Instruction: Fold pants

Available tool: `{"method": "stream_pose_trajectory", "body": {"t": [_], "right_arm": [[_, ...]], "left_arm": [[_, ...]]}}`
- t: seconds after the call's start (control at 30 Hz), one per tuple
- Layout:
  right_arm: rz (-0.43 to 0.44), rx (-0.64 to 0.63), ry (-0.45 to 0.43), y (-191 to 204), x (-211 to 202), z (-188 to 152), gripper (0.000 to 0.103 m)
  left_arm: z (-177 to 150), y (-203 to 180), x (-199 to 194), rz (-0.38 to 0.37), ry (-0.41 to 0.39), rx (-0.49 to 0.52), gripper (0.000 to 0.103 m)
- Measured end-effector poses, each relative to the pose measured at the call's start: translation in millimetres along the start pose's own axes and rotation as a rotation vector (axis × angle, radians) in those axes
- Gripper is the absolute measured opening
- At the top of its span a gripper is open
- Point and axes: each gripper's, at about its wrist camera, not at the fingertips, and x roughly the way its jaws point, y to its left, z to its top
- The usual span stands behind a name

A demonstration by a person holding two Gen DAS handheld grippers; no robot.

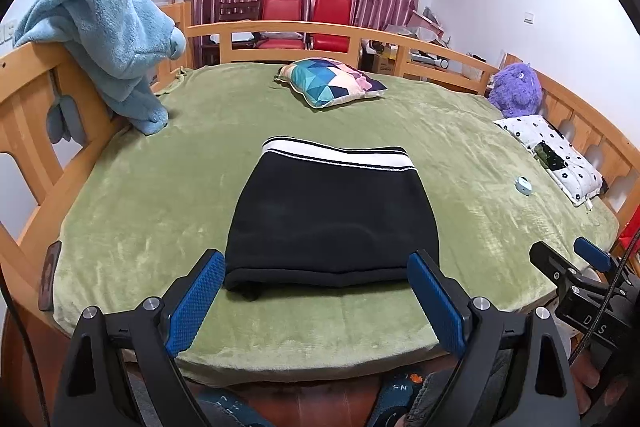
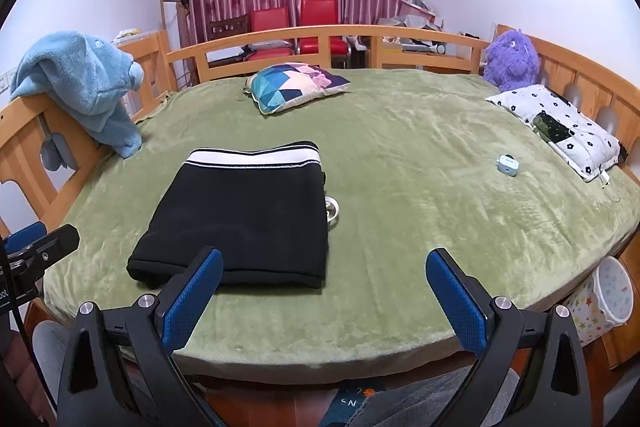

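Folded pants (image 1: 332, 223) beyond hand-held gripper (image 1: 316, 275)

Matt black knit pants (image 1: 332, 223); plush green blanket (image 1: 140, 227); varnished wooden rail (image 1: 280, 27)

Black pants (image 1: 332, 223) with a white-striped waistband lie on a green blanket (image 1: 460, 155) near a geometric-patterned pillow (image 1: 332, 81).

Partly hidden under the folded pants (image 2: 240, 211): a small white round thing (image 2: 333, 211), unidentifiable. Right gripper (image 1: 576, 263) cut off at frame edge.
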Motion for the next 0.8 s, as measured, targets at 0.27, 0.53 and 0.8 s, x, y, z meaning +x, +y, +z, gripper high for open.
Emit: {"method": "stream_pose_trajectory", "body": {"t": [0.27,0.53,0.8], "right_arm": [[0.011,-0.011,-0.003,3.0,-1.5,-0.8,0.100],[0.015,-0.009,0.006,4.2,1.3,-1.8,0.100],[0.014,-0.008,0.007,3.5,2.5,-2.3,0.100]], "left_arm": [[-1.7,2.6,-1.6,0.003,0.001,-0.010,0.093],[-2.9,2.9,-1.9,0.001,0.003,-0.013,0.093],[-6.9,2.5,-2.1,0.002,0.010,-0.022,0.093]]}}
